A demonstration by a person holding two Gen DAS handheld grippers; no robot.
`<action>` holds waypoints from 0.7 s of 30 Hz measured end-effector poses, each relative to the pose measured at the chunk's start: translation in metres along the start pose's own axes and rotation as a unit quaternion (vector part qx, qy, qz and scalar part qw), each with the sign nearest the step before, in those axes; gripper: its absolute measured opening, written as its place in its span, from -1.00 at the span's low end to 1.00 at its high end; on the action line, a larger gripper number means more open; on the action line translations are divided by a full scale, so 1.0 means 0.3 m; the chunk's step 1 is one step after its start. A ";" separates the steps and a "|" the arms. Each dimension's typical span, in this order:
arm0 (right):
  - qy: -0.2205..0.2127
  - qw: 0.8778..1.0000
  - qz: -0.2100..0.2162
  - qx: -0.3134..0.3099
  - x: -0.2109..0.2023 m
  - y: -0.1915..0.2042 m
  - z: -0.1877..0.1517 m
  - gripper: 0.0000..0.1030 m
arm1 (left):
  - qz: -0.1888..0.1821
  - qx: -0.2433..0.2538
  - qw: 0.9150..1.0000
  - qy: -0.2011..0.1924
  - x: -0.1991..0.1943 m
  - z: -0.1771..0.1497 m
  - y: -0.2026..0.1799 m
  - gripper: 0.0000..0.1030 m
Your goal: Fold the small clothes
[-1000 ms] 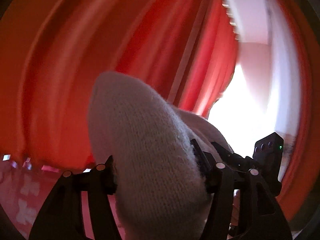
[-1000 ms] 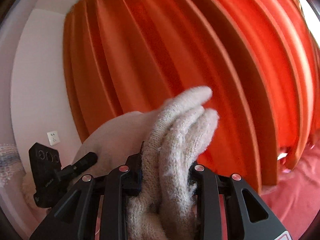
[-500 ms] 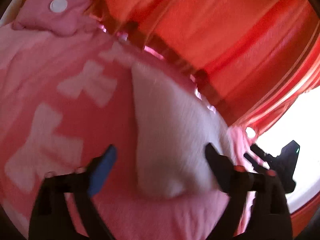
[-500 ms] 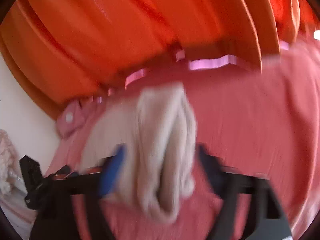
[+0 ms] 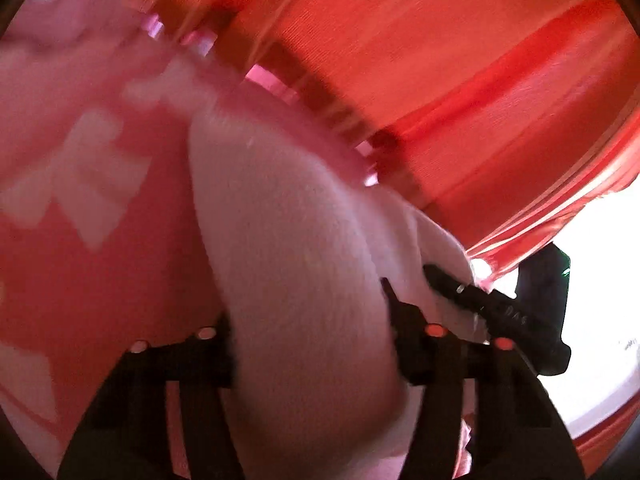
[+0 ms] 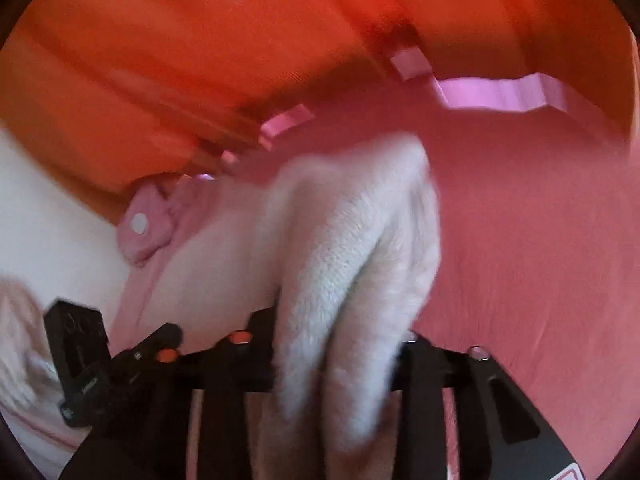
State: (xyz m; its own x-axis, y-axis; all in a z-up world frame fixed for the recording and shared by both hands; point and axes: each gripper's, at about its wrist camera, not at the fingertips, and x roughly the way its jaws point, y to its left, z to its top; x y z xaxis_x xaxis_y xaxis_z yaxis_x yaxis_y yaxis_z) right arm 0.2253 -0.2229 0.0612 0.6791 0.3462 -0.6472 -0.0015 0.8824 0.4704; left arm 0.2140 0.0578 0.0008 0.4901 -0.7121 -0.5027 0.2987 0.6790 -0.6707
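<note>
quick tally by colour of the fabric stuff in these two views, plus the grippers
White knit garment: 1
Pink bedspread: 1
Pink pillow: 1
Orange-red curtain: 1
Black grippers: 2, left gripper and right gripper
Total: 6

Knit garment [image 5: 296, 264]: off-white, cream, plain, no pattern; same cream in right wrist view [image 6: 360, 240]. Bed cover [image 5: 100, 264]: pink-red with pale pink cross-like blocks; in right wrist view plain salmon pink [image 6: 540, 240]. Curtain [image 5: 460, 80]: red-orange, lighter and darker vertical fold bands; orange in right wrist view [image 6: 200, 40]. Pillow [image 6: 146, 224]: light pink, white round dot. Wall [image 6: 48, 208]: white. Fingers [image 5: 404, 320]: black, orange-lit screw heads.
</note>
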 end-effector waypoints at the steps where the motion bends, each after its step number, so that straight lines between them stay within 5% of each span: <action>1: -0.019 1.000 0.006 -0.015 -0.040 0.037 0.026 -0.48 | -0.009 0.011 1.000 -0.021 -0.036 0.031 -0.024 0.01; 4: -0.065 0.997 0.023 -0.032 -0.104 0.066 0.069 -0.46 | -0.039 0.025 0.997 -0.064 -0.094 0.090 -0.047 0.05; 6: -0.038 0.999 0.016 -0.016 0.000 0.006 0.073 -0.27 | -0.020 0.029 0.997 -0.066 -0.072 0.110 -0.026 0.15; 8: 0.025 0.999 -0.018 0.021 0.150 -0.094 0.051 -0.22 | 0.036 0.025 0.999 -0.032 0.020 0.108 0.041 0.21; 9: 0.059 0.995 -0.066 0.055 0.210 -0.161 0.025 -0.26 | 0.097 0.019 0.995 -0.003 0.083 0.097 0.092 0.20; 10: 0.046 0.994 -0.043 0.084 0.193 -0.195 0.009 -0.24 | 0.125 0.020 0.992 -0.001 0.100 0.083 0.120 0.20; 14: -0.017 0.999 -0.027 0.042 -0.017 -0.108 -0.044 -0.09 | 0.098 0.018 0.993 -0.055 -0.029 0.056 0.085 0.26; 18: 0.014 1.000 -0.008 -0.002 -0.046 -0.016 -0.130 0.07 | 0.103 0.044 0.991 -0.068 -0.120 -0.025 0.016 0.49; 21: 0.050 0.998 -0.049 0.002 0.088 -0.035 -0.128 0.04 | 0.136 0.058 0.988 -0.050 -0.113 -0.087 -0.024 0.49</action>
State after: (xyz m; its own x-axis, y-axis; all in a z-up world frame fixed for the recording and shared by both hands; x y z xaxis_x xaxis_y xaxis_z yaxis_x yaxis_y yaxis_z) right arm 0.2150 -0.2108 0.0159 0.5986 0.2895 -0.7469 0.0642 0.9121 0.4050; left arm 0.1738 0.0724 0.0085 0.6417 -0.4834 -0.5954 0.2335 0.8626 -0.4487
